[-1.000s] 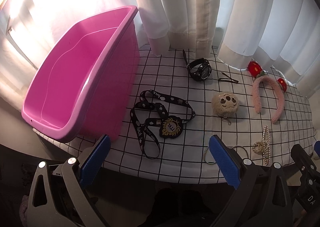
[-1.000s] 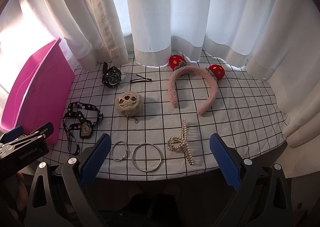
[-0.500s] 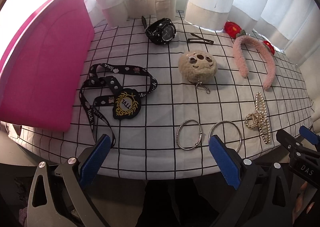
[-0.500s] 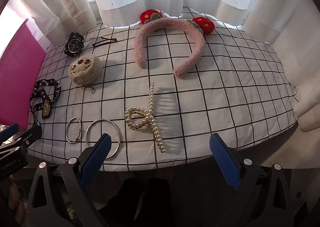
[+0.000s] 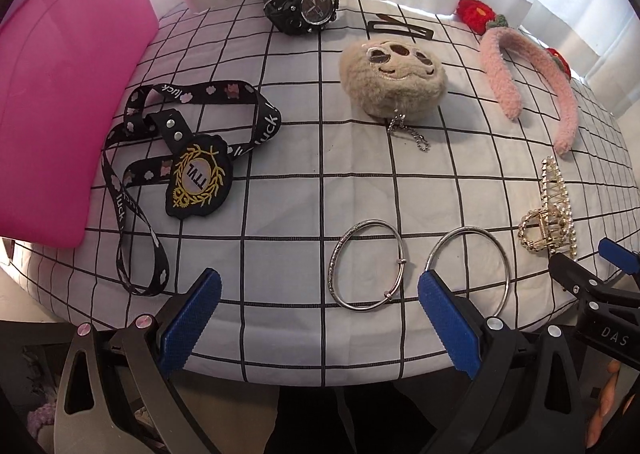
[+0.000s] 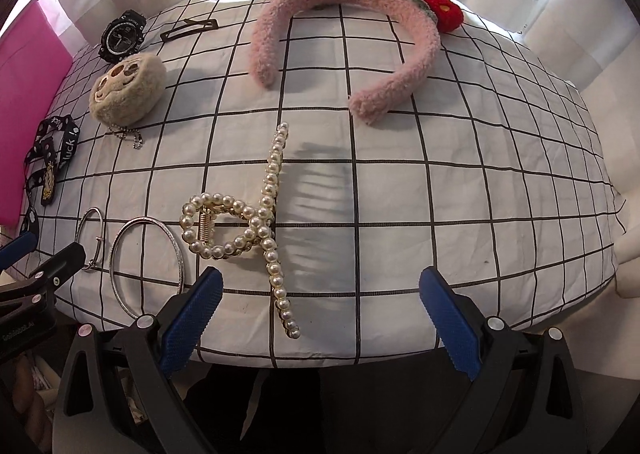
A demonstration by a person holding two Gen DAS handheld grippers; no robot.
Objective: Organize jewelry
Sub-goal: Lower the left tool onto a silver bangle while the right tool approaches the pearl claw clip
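Eight pieces lie unsorted on the grid-cloth desk (image 5: 288, 190) beside the pink plastic tub (image 5: 60, 94), likely their destination, pink fluffy headband (image 6: 344, 38) down to black hairpin (image 5: 400, 28), lanyard (image 5: 192, 158) clearest leftward, both grippers' fingers (image 5: 192, 318) wide apart, empty.
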